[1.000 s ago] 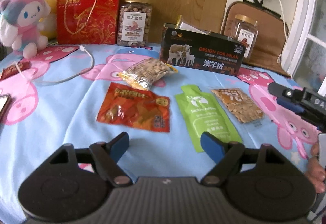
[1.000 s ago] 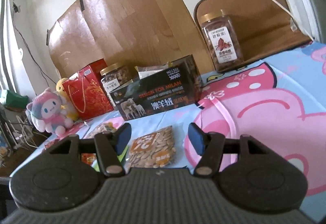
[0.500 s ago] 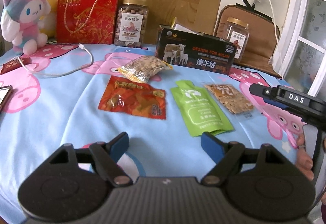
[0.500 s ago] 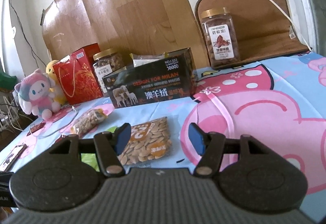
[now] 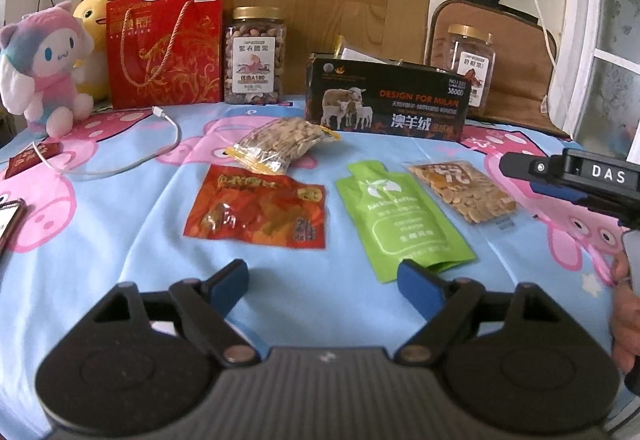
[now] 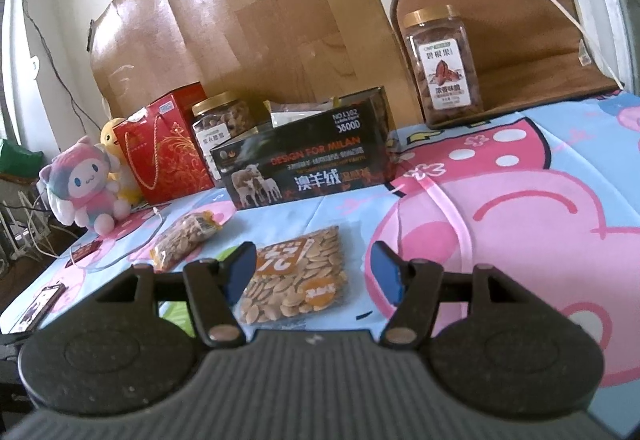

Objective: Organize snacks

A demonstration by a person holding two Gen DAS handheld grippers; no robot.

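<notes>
Two claws hang over the desk (image 5: pixel 100 240), both empty. The left claw (image 5: pixel 323 282) is spread wide and its jaws have just been opening further, with only blue cartoon cloth between them. The right claw (image 6: pixel 313 274) is spread too, with the near end of the clear seed packet (image 6: pixel 298 280) lying on the cloth between its blue pads, not pinched.

In the left wrist view, the red snack pouch (image 5: pixel 258 212) lies flat at about 11 o'clock from the left claw and the green spouted pouch (image 5: pixel 400 212) at about 1 o'clock, its lower corner hidden behind the right pad. Beyond them at 12 o'clock lies a yellow-edged seed bag (image 5: pixel 280 144).

At 3 o'clock the other gripper's black body pokes in, cut off by the frame, with part of a hand (image 5: pixel 624 316) below it.

Farther back stands the dark open box (image 5: pixel 386 102) printed with sheep; something pale shows inside it, hard to make out. Behind it, a gold-lidded nut jar (image 5: pixel 470 68) is half hidden. At 10 o'clock are another nut jar (image 5: pixel 255 58), a red gift bag (image 5: pixel 166 46), a pink plush (image 5: pixel 44 64) and a partly covered yellow plush (image 5: pixel 93 40). A white cable (image 5: pixel 160 148) trails across the cloth, and a phone (image 5: pixel 8 216) is cut off at 9 o'clock.
</notes>
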